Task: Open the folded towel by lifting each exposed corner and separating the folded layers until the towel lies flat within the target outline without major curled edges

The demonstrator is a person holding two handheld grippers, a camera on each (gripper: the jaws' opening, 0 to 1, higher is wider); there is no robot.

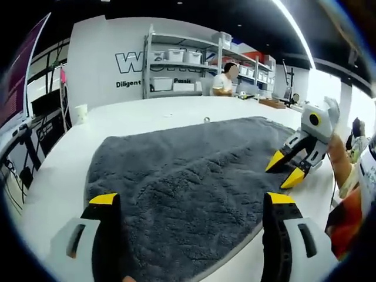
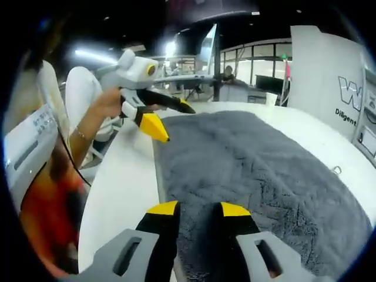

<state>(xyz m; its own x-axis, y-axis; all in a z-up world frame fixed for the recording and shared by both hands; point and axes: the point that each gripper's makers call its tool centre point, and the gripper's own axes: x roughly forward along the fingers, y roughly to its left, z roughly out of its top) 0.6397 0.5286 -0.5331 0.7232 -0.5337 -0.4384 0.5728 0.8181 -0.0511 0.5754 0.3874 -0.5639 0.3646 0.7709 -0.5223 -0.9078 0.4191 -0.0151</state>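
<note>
Grey towel (image 1: 188,176) lying spread on white table (image 1: 141,120); left gripper (image 1: 191,202) hovering spread wide, right gripper (image 2: 197,207) hovering slightly parted above towel edges.

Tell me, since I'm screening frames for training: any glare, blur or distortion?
Left gripper view: a ceiling light strip glares, fisheye bends the shelving, and the towel pile stays sharp. Right gripper view: the person's sleeve is blurred; bright lights bloom at top.

grey grippers, black fingers (image 1: 106,235) tipped yellow; orange sleeve (image 2: 41,217).
</note>
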